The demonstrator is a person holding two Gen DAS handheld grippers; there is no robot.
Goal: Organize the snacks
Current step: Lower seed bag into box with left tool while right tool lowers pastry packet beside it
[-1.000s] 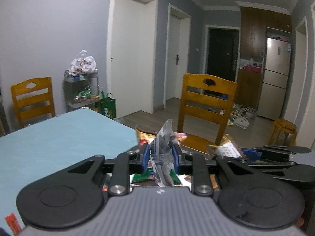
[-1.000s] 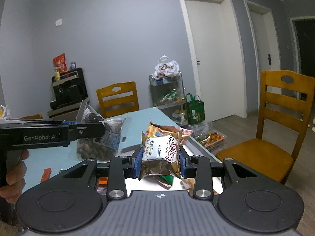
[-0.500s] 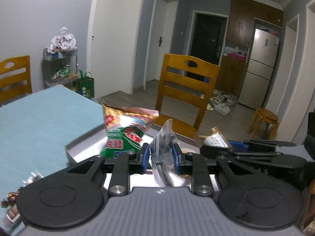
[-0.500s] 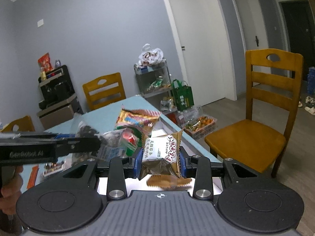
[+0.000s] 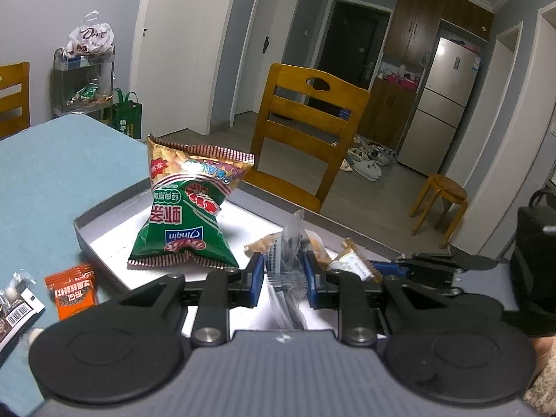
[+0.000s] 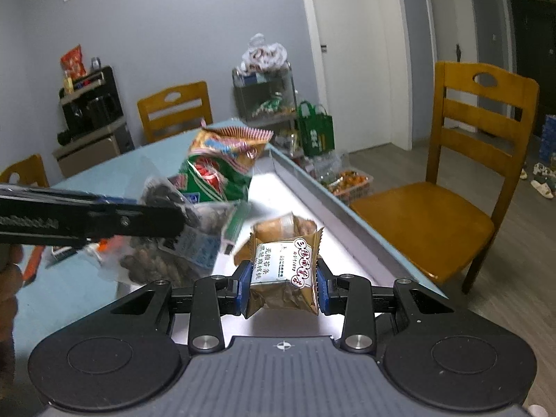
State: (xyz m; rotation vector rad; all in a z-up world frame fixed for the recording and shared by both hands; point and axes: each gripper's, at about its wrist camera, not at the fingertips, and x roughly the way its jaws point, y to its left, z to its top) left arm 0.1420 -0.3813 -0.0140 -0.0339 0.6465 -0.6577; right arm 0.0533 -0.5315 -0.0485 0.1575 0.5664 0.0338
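My left gripper (image 5: 283, 278) is shut on a clear bag of dark nuts (image 5: 290, 243), held over the near end of the grey tray (image 5: 104, 208); the bag also shows in the right wrist view (image 6: 173, 239). My right gripper (image 6: 283, 286) is shut on a gold-brown pastry packet (image 6: 285, 274) above the tray (image 6: 312, 194). A green and orange chip bag (image 5: 189, 205) stands in the tray; it also shows in the right wrist view (image 6: 219, 166). Another brown packet (image 6: 281, 226) lies in the tray ahead of my right gripper.
An orange sachet (image 5: 71, 290) and a dark packet (image 5: 15, 307) lie on the blue table (image 5: 52, 166) left of the tray. A wooden chair (image 5: 305, 132) stands beyond the table's far edge. A stool (image 5: 439, 205) and snack rack (image 5: 83, 80) stand farther off.
Both grippers have tilted down and moved lower over the tray, still holding their packets. The chip bag and the tray floor have come into fuller view.
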